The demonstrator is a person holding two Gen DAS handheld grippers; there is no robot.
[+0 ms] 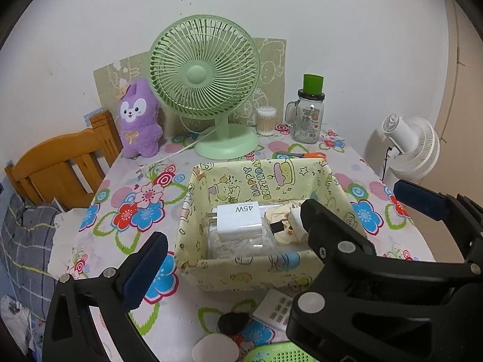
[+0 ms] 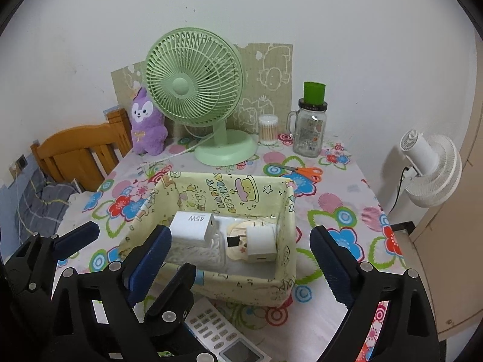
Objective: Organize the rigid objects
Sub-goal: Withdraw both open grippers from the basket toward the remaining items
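Note:
A yellow cartoon-print storage basket (image 1: 241, 267) (image 2: 241, 286) stands mid-table. Inside lie a white 45W charger (image 1: 240, 220) (image 2: 193, 226), a smaller white plug adapter (image 2: 261, 242) (image 1: 294, 215), and a bagged white cable (image 1: 238, 246). A white remote control (image 1: 273, 309) (image 2: 223, 331) lies in front of the basket. My left gripper (image 1: 235, 259) is open and empty, just short of the basket's near wall. My right gripper (image 2: 241, 265) is open and empty, straddling the basket's near side. The left gripper's fingers (image 2: 78, 238) show at the right wrist view's lower left.
A green desk fan (image 1: 205, 81), purple plush (image 1: 139, 120), cotton-swab tub (image 1: 265, 120), and glass jar with green cup (image 1: 309, 117) line the back. Orange scissors (image 1: 305, 154) lie behind the basket. A black object (image 1: 232, 322), white disc (image 1: 214, 348) and green perforated item (image 1: 277, 353) lie near. A wooden chair (image 1: 60, 172) stands left.

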